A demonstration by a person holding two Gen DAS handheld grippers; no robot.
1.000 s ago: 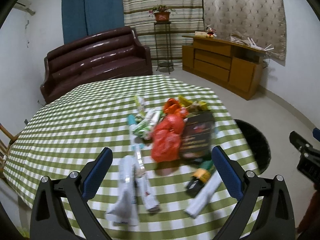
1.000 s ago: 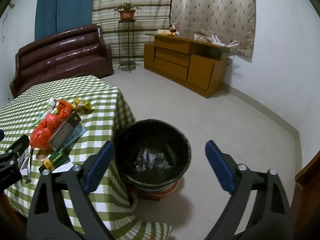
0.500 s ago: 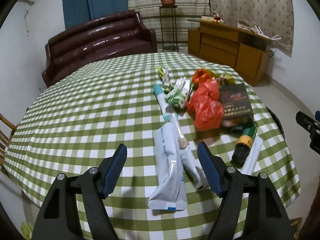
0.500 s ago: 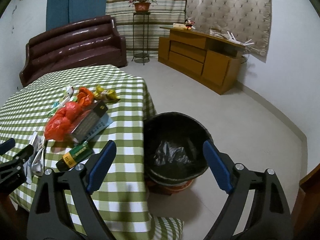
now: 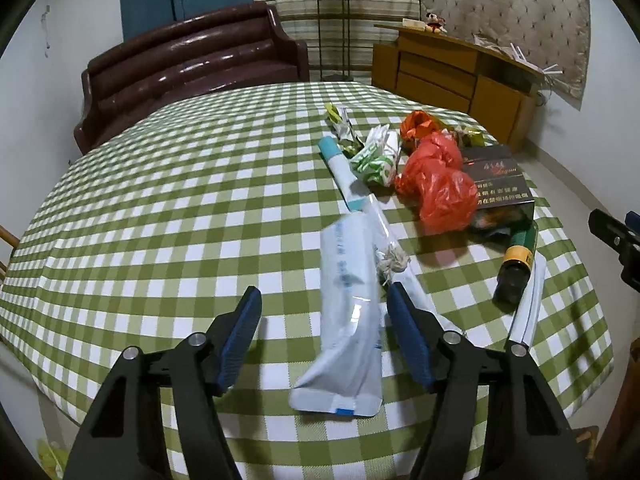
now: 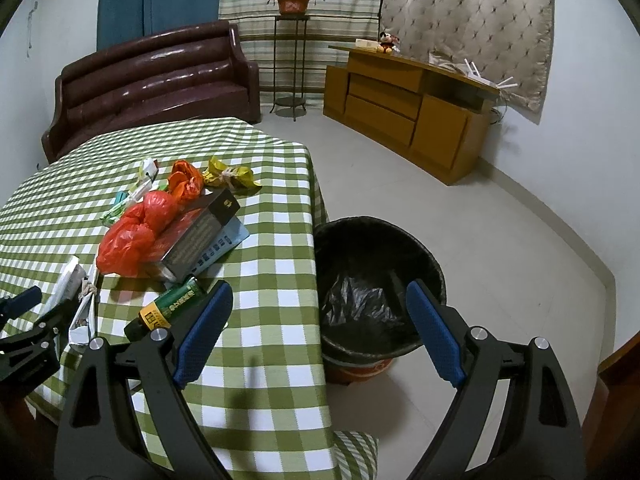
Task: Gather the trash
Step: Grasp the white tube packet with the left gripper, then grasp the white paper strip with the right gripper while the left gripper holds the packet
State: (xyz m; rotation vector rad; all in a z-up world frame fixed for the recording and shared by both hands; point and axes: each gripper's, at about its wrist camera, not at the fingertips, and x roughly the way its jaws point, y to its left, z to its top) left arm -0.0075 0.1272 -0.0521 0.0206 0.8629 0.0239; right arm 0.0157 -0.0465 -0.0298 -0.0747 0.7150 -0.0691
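Left wrist view: compared with a second ago, the left gripper [image 5: 322,320] has come in lower and closer over the checked table [image 5: 160,200], and its jaws, which stood wide apart, are now closing. The white pouch [image 5: 348,304] lies flat on the cloth between the 2 blue pads [image 5: 408,340]; the right pad is just beside its edge, the left pad is apart from it, so nothing is gripped yet. This reads as the first pick of the clean-up starting. Beyond the pouch lie a teal-capped tube [image 5: 340,164], a green-and-white wrapper [image 5: 376,158], a red plastic bag [image 5: 440,184], a dark box [image 5: 500,188] and a green bottle [image 5: 516,268], all untouched.

Right wrist view: the right gripper [image 6: 316,330] has drifted sideways, so more of the table and less of the floor shows than before. Its jaws stand wide with nothing between them, hanging over the table edge and the black-lined trash bin [image 6: 424,248], which sits on the floor just beside the cloth. The bin holds only its crumpled liner as far as I can tell, so the collecting looks barely begun.
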